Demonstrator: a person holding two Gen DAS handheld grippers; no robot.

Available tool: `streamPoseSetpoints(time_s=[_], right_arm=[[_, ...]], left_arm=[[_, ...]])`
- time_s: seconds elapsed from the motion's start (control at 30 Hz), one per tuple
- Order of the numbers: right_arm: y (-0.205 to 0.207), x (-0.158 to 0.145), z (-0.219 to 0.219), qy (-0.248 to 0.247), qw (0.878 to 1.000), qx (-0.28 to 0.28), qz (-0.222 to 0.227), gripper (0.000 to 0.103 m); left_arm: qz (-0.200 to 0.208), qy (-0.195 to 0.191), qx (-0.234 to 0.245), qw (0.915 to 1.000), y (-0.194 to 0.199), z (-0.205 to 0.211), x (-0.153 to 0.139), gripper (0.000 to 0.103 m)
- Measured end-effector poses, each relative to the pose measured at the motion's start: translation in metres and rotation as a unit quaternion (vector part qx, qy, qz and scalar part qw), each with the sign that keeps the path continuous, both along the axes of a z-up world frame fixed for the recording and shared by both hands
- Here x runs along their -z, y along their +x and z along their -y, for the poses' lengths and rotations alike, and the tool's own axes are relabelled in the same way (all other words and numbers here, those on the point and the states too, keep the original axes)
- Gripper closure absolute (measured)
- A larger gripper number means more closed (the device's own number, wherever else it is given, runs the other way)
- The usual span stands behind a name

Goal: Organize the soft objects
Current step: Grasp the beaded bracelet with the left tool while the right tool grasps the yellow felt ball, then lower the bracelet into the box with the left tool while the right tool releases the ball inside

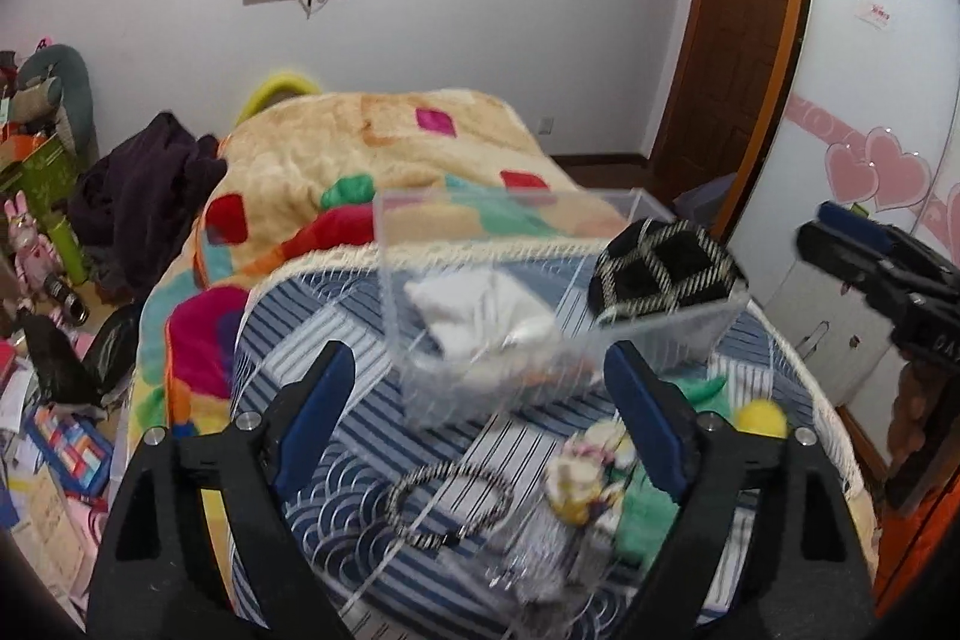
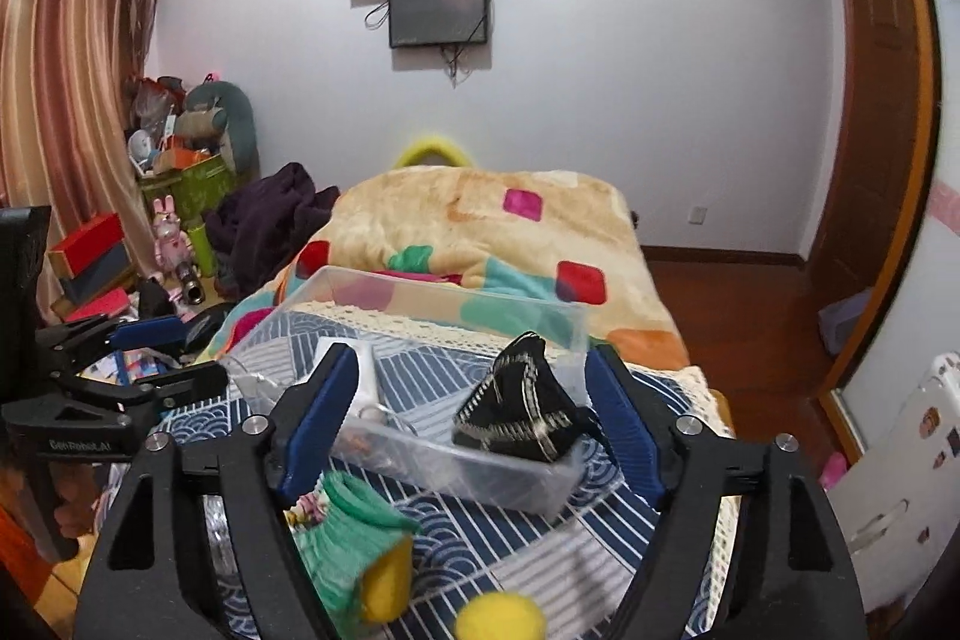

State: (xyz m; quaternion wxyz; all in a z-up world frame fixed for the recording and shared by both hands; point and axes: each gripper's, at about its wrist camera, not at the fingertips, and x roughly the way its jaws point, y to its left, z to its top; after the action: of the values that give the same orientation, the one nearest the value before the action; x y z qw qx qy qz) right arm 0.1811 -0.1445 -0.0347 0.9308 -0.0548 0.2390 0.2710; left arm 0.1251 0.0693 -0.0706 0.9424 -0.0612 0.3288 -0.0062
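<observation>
A clear plastic bin (image 1: 420, 340) (image 2: 528, 478) stands on the blue patterned cloth (image 1: 336, 334) (image 2: 540, 538). Inside lie a white soft item (image 1: 480, 316) (image 2: 366, 376) and a black checked pouch (image 1: 666, 271) (image 2: 522, 412) propped against the bin's right end. In front of the bin lie a braided loop (image 1: 450, 502), a small plush doll (image 1: 585, 478), a green knit sock (image 2: 342, 538) (image 1: 645, 511) and a yellow ball (image 2: 501, 616) (image 1: 761, 417). My left gripper (image 1: 480, 418) is open and empty, just before the bin. My right gripper (image 2: 471, 424) is open and empty, with the bin between its fingers.
A beige blanket with coloured patches (image 1: 372, 148) (image 2: 480, 220) covers the bed behind the bin. Clutter, boxes and dark clothing (image 1: 144, 196) (image 2: 264, 226) fill the floor at left. A wooden door (image 1: 738, 28) and a wardrobe with pink hearts (image 1: 882, 172) stand at right.
</observation>
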Motion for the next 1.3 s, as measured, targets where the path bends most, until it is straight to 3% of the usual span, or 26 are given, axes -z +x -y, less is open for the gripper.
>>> streamPoseSetpoints(time_s=[0.37, 0.47, 0.53, 0.67, 0.8, 0.9, 0.97, 1.03, 1.3], right_arm=[[-0.017, 0.046, 0.021, -0.013, 0.999, 0.024, -0.047, 0.027], [-0.021, 0.061, 0.024, -0.023, 0.997, 0.028, -0.068, 0.027], [-0.023, 0.070, 0.025, -0.027, 0.996, 0.029, -0.082, 0.027], [-0.025, 0.086, 0.031, -0.027, 0.993, 0.034, -0.105, 0.027], [-0.022, 0.098, 0.038, -0.013, 0.991, 0.029, -0.132, 0.027], [-0.021, 0.104, 0.041, -0.006, 0.989, 0.027, -0.146, 0.036], [-0.022, 0.106, 0.040, -0.007, 0.988, 0.023, -0.152, 0.050], [-0.022, 0.107, 0.040, -0.007, 0.987, 0.018, -0.158, 0.060], [-0.030, 0.089, 0.038, -0.006, 0.993, 0.020, -0.114, 0.061]], left_arm=[[-0.069, -0.010, -0.039, 0.9968, -0.012, -0.017, 0.065, 0.018], [-0.079, -0.027, -0.048, 0.9953, -0.014, -0.023, 0.077, 0.029], [-0.089, -0.030, -0.049, 0.9944, -0.012, -0.025, 0.083, 0.043], [-0.083, -0.017, -0.049, 0.9952, -0.014, -0.022, 0.087, 0.049], [-0.081, -0.006, -0.044, 0.9957, -0.015, -0.015, 0.088, 0.066], [-0.080, -0.009, -0.039, 0.9959, -0.014, -0.012, 0.089, 0.082], [-0.081, -0.014, -0.035, 0.9960, -0.013, -0.012, 0.088, 0.092], [-0.078, -0.018, -0.031, 0.9963, -0.014, -0.010, 0.087, 0.094], [-0.044, -0.002, -0.022, 0.9988, -0.022, 0.000, 0.065, 0.097]])
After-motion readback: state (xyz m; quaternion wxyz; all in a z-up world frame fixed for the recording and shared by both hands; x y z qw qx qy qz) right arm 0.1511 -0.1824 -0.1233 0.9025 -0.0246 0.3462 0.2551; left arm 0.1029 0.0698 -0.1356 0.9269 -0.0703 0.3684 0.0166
